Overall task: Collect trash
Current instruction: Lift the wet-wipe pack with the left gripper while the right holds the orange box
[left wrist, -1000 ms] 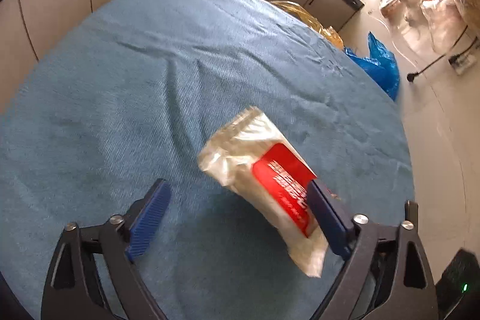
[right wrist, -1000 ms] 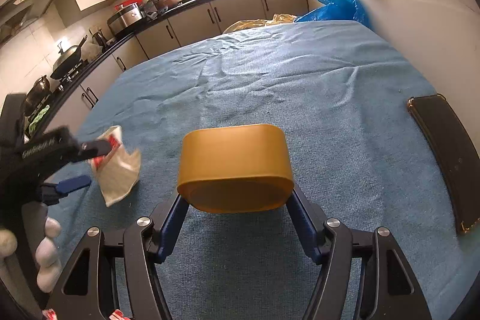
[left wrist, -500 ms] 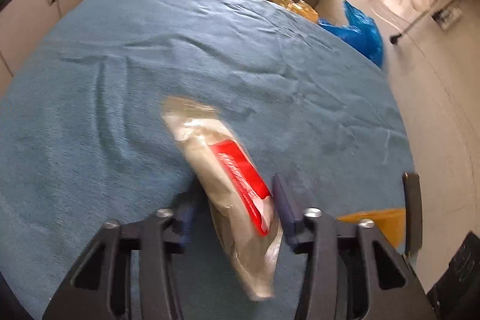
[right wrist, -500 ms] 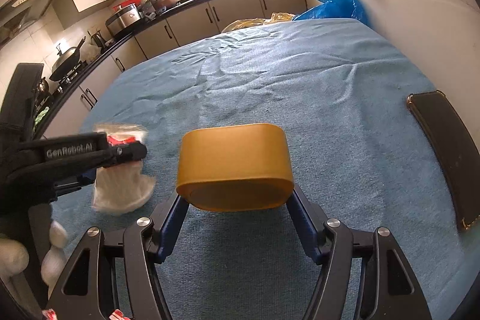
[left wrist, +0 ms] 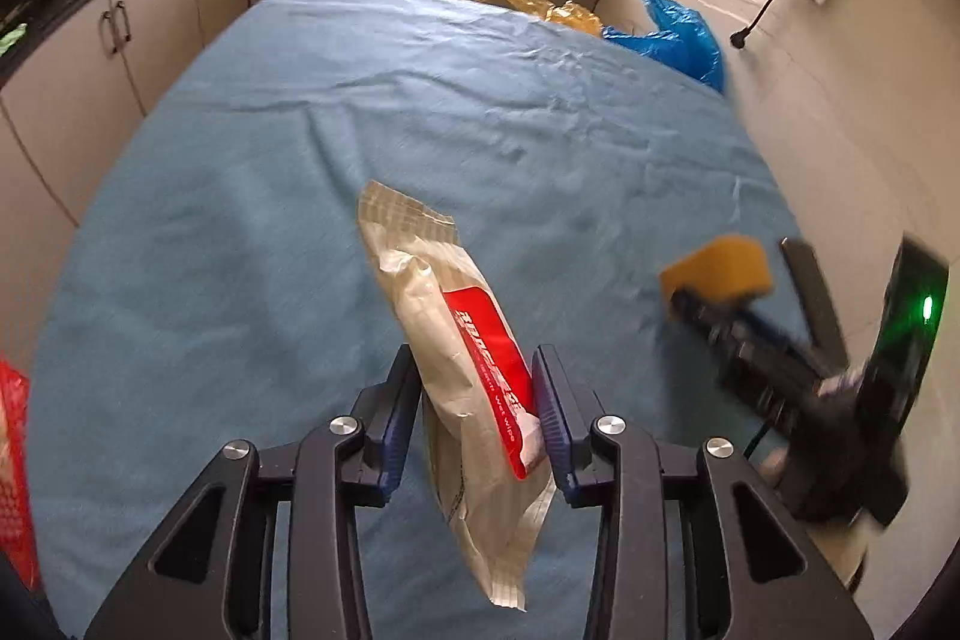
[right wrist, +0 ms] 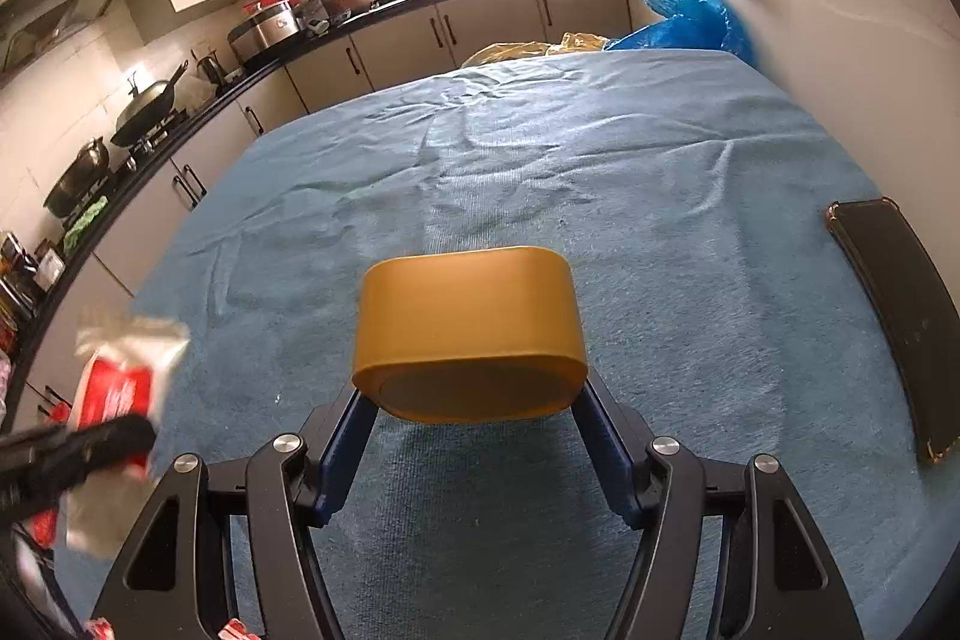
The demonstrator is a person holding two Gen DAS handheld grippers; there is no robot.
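Now the left claw (left wrist: 477, 409), jaws just closed, pinches the wipes packet (left wrist: 462, 340), lifted clear of the blue-covered counter (left wrist: 300, 130); right claw (right wrist: 474, 424) clamps the yellow tub (right wrist: 468, 322), evidently the receptacle.

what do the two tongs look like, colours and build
Both the left tongs and the right tongs have black skeleton frames with triangular cut-outs, silver round pivot bolts and dark blue ribbed pads. Seen from the left camera, the right tongs' black body shows a small green light.
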